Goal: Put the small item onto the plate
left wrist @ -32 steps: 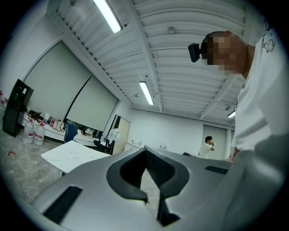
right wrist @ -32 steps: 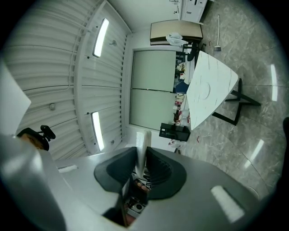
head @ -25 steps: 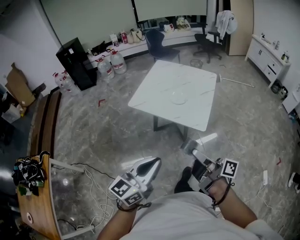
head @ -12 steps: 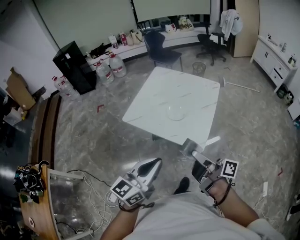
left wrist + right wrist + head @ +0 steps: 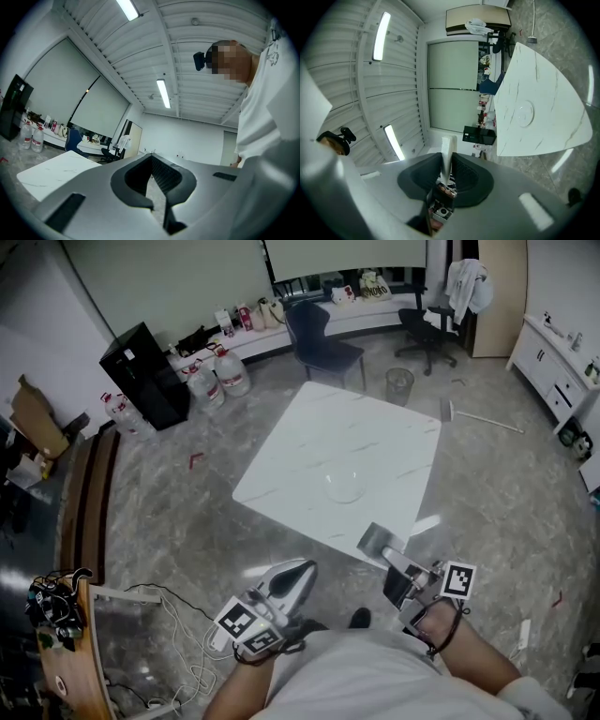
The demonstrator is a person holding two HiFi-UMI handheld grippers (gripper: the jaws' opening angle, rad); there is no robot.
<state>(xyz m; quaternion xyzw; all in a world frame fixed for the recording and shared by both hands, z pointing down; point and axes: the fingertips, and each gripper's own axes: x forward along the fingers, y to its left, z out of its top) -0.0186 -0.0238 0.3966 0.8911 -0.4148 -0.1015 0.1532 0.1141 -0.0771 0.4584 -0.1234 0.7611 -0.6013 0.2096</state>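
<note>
My right gripper (image 5: 382, 543) is clamped on the small white item (image 5: 448, 151), left gripper (image 5: 296, 573) is pinched closed with nothing in it. Glass plate (image 5: 360, 489) sits at 12 o'clock on the white table (image 5: 384, 432), well apart from both.

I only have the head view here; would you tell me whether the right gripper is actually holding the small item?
Observer: Yes. The right gripper view shows the right gripper clamped on a small flat white item.
Operator: Thank you. How does it sit in the jaws?
Observer: Edge-on between the pads, sticking out past the jaw tips.
Operator: And the left one?
Observer: In its own view, the left gripper has its jaw tips together with nothing between them.
</note>
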